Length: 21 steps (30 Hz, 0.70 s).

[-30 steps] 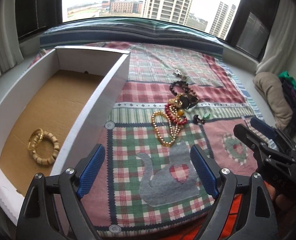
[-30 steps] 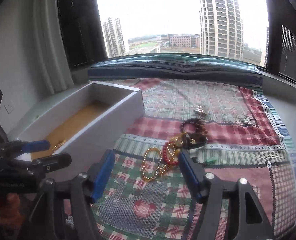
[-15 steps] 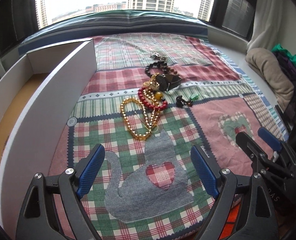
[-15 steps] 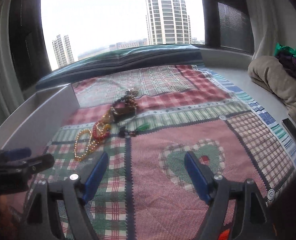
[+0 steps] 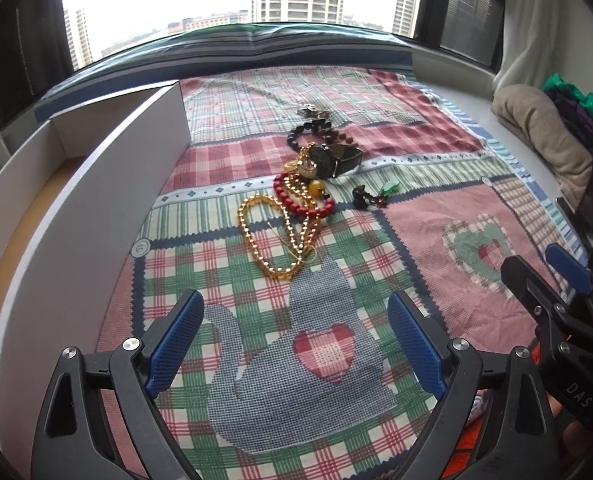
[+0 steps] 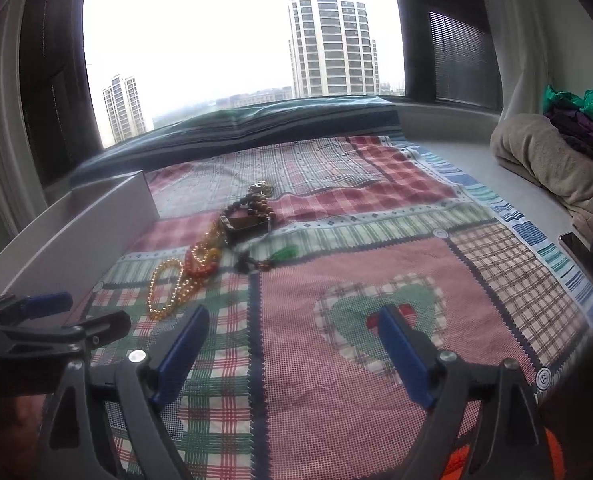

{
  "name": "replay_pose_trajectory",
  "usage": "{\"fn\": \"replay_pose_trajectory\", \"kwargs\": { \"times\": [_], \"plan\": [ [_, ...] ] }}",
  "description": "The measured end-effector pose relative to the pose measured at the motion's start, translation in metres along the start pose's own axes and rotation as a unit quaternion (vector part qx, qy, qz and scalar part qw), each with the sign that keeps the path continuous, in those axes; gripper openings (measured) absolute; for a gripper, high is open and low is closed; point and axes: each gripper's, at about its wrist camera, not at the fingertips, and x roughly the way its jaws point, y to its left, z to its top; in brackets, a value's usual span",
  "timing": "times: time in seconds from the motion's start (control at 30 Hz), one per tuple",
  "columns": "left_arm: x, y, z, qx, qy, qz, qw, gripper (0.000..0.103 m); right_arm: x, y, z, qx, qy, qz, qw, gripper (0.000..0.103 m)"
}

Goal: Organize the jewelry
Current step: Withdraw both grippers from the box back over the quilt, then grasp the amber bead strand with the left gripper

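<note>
The left wrist camera sits just behind the left gripper [image 5: 296, 344] and looks forward and steeply down along its blue-padded fingers onto the patchwork plaid quilt [image 5: 436, 220], close to the cloth, with the window beyond. The right wrist camera rides behind the right gripper [image 6: 292, 344], tilted down less, so more of the window shows. Both views share the quilt, the pile of beaded jewelry [image 5: 308, 192] [image 6: 216, 248], the long white cardboard box [image 5: 96, 208] [image 6: 76, 236] at the left, and the folded beige blanket [image 5: 548, 136] [image 6: 552, 160]. Each view catches the other gripper at its edge.
</note>
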Motion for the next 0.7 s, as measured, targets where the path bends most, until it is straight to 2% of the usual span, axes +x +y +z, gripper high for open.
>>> {"fn": "replay_pose_trajectory", "kwargs": {
  "times": [0.07,0.17,0.33,0.5,0.6,0.7],
  "plan": [
    [-0.001,-0.003,-0.001,0.012,-0.003,-0.019,0.9997,0.094,-0.004,-0.002,0.001,0.000,-0.003,-0.005,1.000,0.090],
    [0.002,-0.010,-0.003,0.028,0.015,-0.030,0.9990,0.094,-0.010,-0.005,0.003,0.007,-0.010,-0.004,1.000,0.097],
    [0.006,-0.010,-0.004,0.011,0.037,-0.061,0.9974,0.094,-0.018,-0.004,0.005,0.006,-0.025,-0.012,1.000,0.102],
    [-0.001,-0.014,-0.002,0.032,0.018,-0.035,0.9987,0.094,-0.021,-0.003,0.006,-0.001,-0.024,-0.001,1.000,0.102],
    [-0.006,-0.016,-0.001,0.040,0.010,-0.027,0.9988,0.101,-0.023,-0.002,0.006,-0.007,-0.019,-0.003,1.000,0.102],
    [-0.009,-0.015,-0.001,0.045,-0.003,-0.019,0.9988,0.101,-0.023,-0.003,0.008,-0.002,-0.014,-0.006,1.000,0.102]
  ]
}}
